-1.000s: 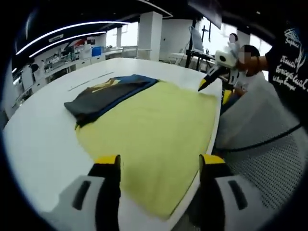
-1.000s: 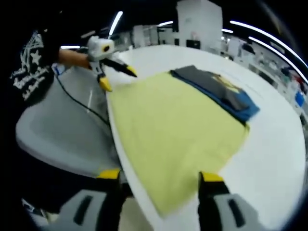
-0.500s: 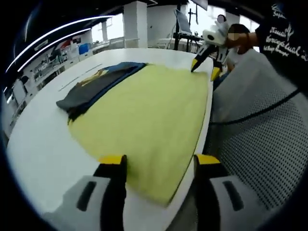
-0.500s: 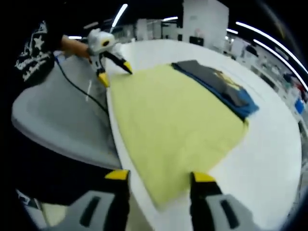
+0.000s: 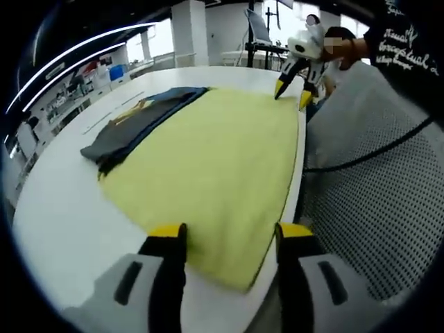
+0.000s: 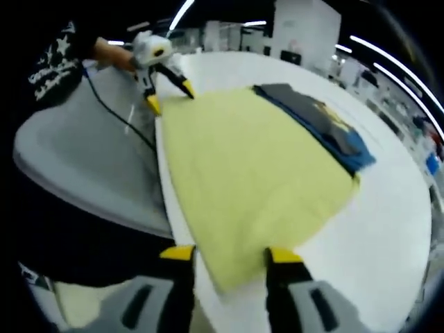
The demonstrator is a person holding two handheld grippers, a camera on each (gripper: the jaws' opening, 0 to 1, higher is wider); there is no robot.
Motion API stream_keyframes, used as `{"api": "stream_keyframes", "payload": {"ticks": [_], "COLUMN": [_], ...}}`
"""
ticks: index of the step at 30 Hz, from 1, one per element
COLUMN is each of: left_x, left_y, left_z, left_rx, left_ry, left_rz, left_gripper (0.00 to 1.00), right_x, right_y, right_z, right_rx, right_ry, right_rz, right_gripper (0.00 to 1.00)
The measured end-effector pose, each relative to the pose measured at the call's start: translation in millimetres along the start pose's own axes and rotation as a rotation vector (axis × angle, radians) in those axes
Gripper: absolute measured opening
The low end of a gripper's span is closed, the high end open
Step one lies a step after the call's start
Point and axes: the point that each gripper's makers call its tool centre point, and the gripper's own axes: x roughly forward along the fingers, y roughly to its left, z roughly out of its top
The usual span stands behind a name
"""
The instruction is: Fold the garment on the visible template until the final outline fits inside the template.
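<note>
A yellow cloth (image 5: pixel 215 159) lies flat on the white counter (image 5: pixel 62 215), with a dark folded garment (image 5: pixel 139 121) along its far edge. The left gripper (image 5: pixel 225 239) and right gripper (image 6: pixel 225 257) each straddle a near corner, fingers spread.

Open-plan laboratory or workshop hall. A large white table (image 5: pixel 62 208) stands in the foreground; behind it are white square pillars (image 5: pixel 183 31), long ceiling light strips (image 5: pixel 76 48), and benches with shelved equipment (image 5: pixel 76 90).
</note>
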Motion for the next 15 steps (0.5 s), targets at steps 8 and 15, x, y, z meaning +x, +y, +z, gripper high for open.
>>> {"api": "stream_keyframes", "payload": {"ticks": [8, 15], "left_x": [-2.2, -2.4], "left_y": [0.9, 12.9], "left_z": [0.7, -1.8], "left_rx": [0.032, 0.029], "left_ry": [0.022, 0.052], "left_rz": [0.008, 0.046], "left_gripper": [0.2, 0.01], "right_x": [-0.7, 0.6], "right_y": [-6.0, -17.7], "right_z": [0.0, 1.0], "right_rx": [0.021, 0.035], "right_ry": [-0.012, -0.016], "right_rz": [-0.012, -0.04], "right_gripper": [0.19, 0.02]}}
